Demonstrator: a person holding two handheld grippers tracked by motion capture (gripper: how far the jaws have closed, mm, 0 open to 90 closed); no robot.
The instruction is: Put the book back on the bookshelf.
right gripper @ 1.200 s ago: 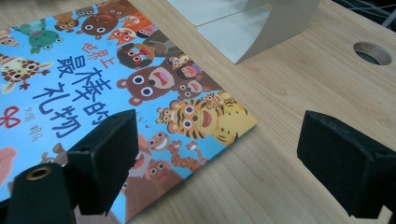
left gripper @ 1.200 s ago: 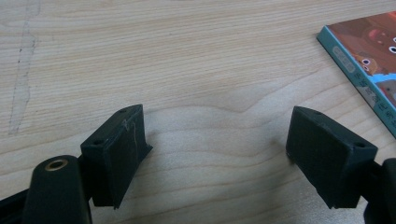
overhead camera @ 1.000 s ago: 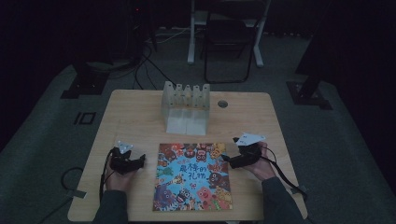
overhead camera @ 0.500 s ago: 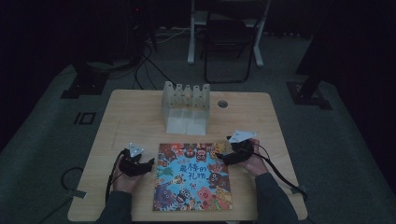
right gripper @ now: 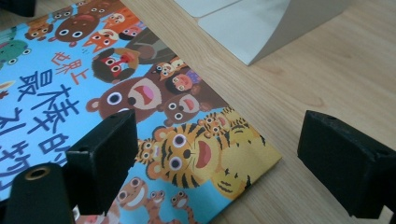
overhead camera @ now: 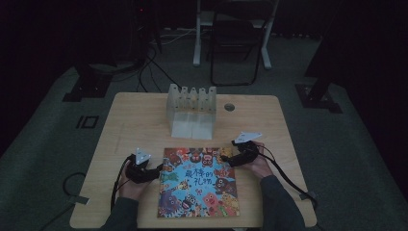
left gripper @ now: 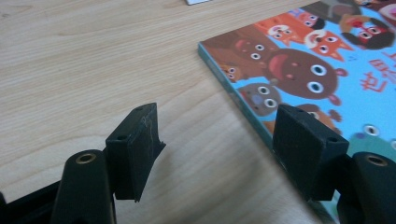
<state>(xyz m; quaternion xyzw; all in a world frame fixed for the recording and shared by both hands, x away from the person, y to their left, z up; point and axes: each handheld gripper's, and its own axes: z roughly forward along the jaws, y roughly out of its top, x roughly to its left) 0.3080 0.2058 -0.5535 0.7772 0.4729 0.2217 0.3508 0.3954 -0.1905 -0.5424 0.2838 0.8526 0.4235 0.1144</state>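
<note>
Both claws are spread wide: left gripper (overhead camera: 155,171) and right gripper (overhead camera: 230,159) flank the picture book (overhead camera: 199,182); white rack (overhead camera: 191,110) stands behind.

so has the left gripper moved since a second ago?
Yes. In the high view the left gripper has come down the table toward the person and slid right, up to the left edge of the picture book, which lies where it was.
</note>
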